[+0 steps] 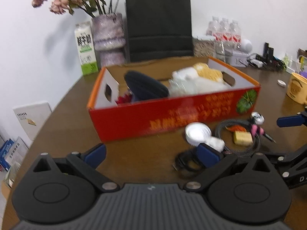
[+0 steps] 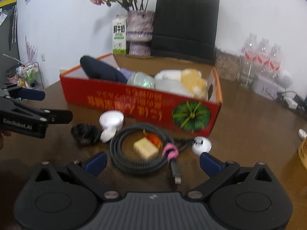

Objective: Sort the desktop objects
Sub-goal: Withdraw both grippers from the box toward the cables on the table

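A red cardboard box [image 1: 163, 115] [image 2: 145, 103] on the brown table holds a dark pouch [image 1: 145, 87], a clear bottle and a white-and-yellow plush [image 2: 184, 82]. In front of it lie a white round lid [image 1: 197, 133] [image 2: 111, 119], a small black cable bundle [image 1: 187, 163] [image 2: 85, 133], a coiled braided cable [image 2: 134, 153] with a pink tie, a yellow block [image 2: 146, 147] and a white ball [image 2: 202, 144]. My left gripper [image 1: 152, 155] is open and empty, near the black bundle. My right gripper [image 2: 152, 161] is open and empty over the coiled cable.
A black paper bag [image 1: 159, 25], a vase of flowers [image 1: 108, 32], a milk carton [image 1: 86, 49] and water bottles [image 2: 261, 57] stand behind the box. A yellow mug [image 1: 296, 90] is at the right. The table edge runs along the left.
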